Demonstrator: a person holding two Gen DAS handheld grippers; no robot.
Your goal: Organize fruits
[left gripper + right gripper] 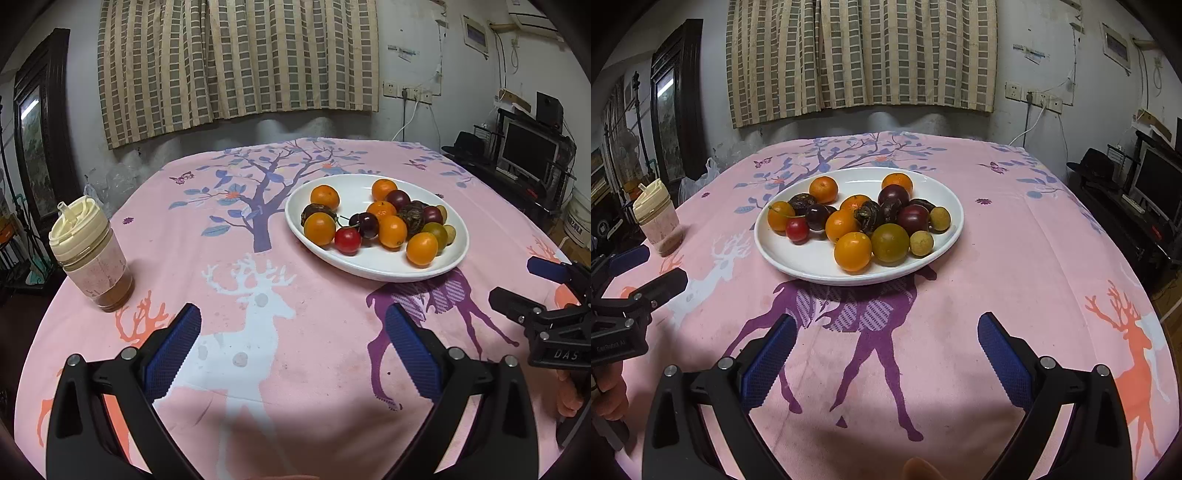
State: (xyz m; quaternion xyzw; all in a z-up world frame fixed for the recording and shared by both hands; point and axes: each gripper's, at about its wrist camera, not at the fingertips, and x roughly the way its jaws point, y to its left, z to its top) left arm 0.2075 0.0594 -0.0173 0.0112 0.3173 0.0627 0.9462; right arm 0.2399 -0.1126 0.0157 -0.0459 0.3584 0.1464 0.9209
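The left tool [293,332] hangs low over the round counter with the pink deer cloth [258,258], level and pointing ahead, its blue pads [173,350] spread wide with nothing between them. The right tool [886,339] hangs beside it the same way, also spread wide and holding nothing. Farther ahead sits the white oval plate [798,258] piled with small orange, red, dark purple and green fruits [857,221]. A jar with a cream lid [92,254] stands at the left, well apart from the plate.
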